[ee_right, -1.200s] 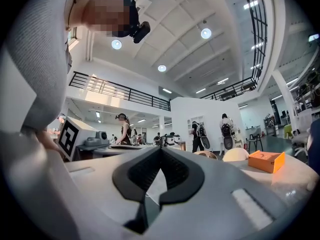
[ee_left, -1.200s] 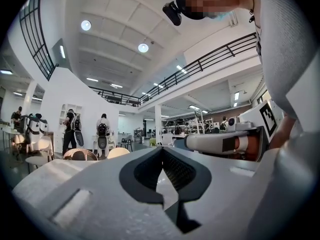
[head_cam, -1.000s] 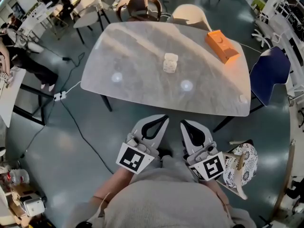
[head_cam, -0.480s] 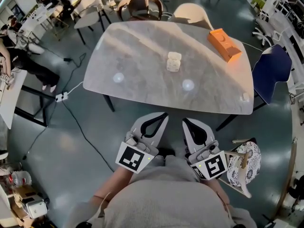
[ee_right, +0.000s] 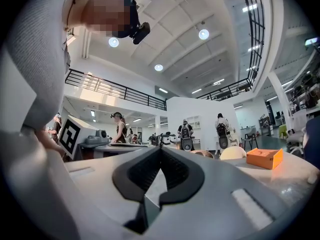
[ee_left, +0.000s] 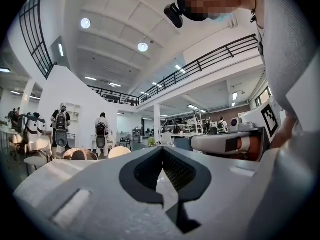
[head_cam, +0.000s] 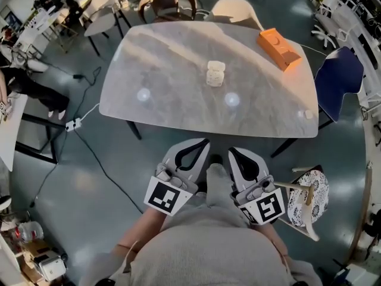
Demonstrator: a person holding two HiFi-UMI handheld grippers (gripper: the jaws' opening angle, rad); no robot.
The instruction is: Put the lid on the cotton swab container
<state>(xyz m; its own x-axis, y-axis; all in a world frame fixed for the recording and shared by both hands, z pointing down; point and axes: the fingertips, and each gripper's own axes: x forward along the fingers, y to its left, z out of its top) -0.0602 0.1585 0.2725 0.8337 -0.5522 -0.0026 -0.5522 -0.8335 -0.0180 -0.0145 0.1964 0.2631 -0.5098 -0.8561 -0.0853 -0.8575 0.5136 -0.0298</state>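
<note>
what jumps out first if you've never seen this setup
The orange box on the far right corner of the grey table catches the eye first, then the small pale container near its middle. Nearest the camera, the left tongs and right tongs hang shut and empty, short of the table.

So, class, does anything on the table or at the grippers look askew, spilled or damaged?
Nothing stands out. On the table the white container sits near the middle and the orange box at the far right corner; nothing is spilled. The left gripper and right gripper are held short of it, jaws together, empty.
</note>
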